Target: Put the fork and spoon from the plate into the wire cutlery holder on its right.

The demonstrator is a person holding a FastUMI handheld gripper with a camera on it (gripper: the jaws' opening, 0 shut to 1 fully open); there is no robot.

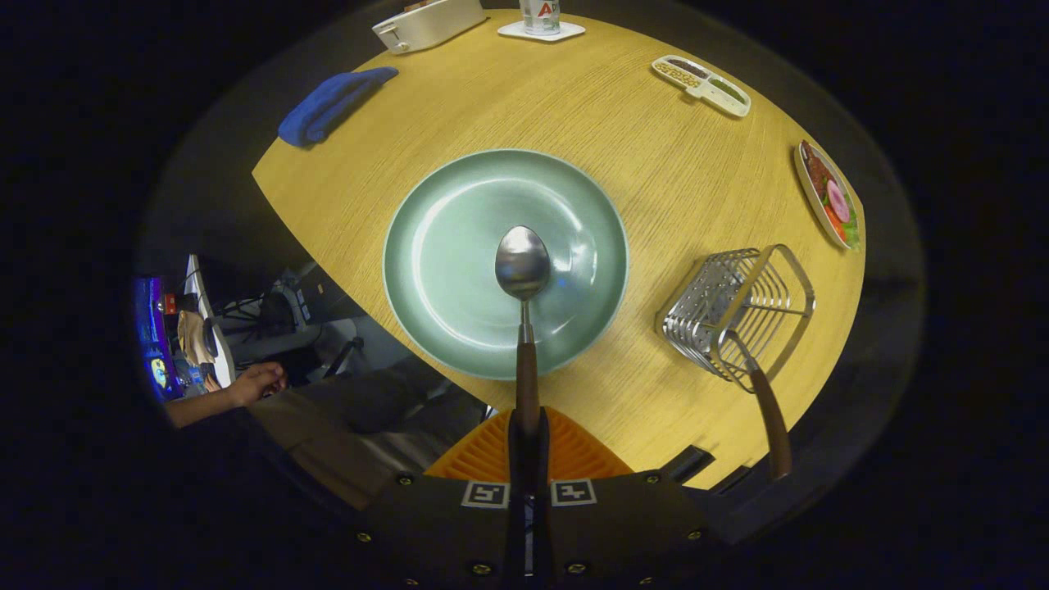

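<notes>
- Tongs are clamping the spoon by its wooden handle, bowl hanging over the green plate.
- Wire cutlery holder is sitting at 3 o'clock of the plate, fork already inside.
- Best swinging right, then lowering bowl-first, avoiding the fork handle.

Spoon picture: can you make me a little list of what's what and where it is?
spoon: held by its wooden handle, bowl above the plate
tool: shut on the spoon handle
plate: green, on the table
holder: wire, right of the plate
fork: already in the holder, handle leaning out
cloth: blue, beyond the plate
</notes>
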